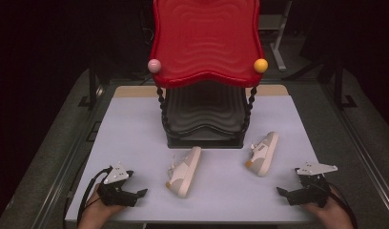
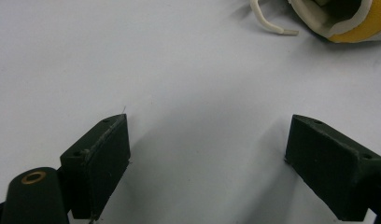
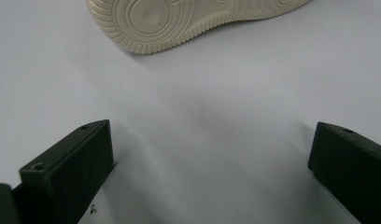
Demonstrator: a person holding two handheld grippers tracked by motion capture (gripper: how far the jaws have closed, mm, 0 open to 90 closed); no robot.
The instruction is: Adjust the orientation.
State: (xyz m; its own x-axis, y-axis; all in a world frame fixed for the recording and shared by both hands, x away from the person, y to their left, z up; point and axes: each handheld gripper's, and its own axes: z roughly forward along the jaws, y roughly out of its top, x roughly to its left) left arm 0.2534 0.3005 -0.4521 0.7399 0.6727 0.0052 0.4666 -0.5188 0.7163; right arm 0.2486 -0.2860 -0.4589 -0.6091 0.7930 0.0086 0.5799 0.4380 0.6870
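2 hand-held grippers rest on the tabletop (image 1: 135, 124), jaws wide apart and empty: left hand-held gripper (image 1: 135, 194) beside the left shoe (image 1: 184, 171); right hand-held gripper (image 1: 284, 193) near the right shoe (image 1: 262, 153).

No words, numbers or signs can be read here. The marks on the shoe sole (image 3: 193, 21) are too blurry.

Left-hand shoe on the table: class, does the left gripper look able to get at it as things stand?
Probably yes. The left gripper rests on the table with jaws open, and bare surface lies between it and the left-hand shoe; nothing stands in the way.
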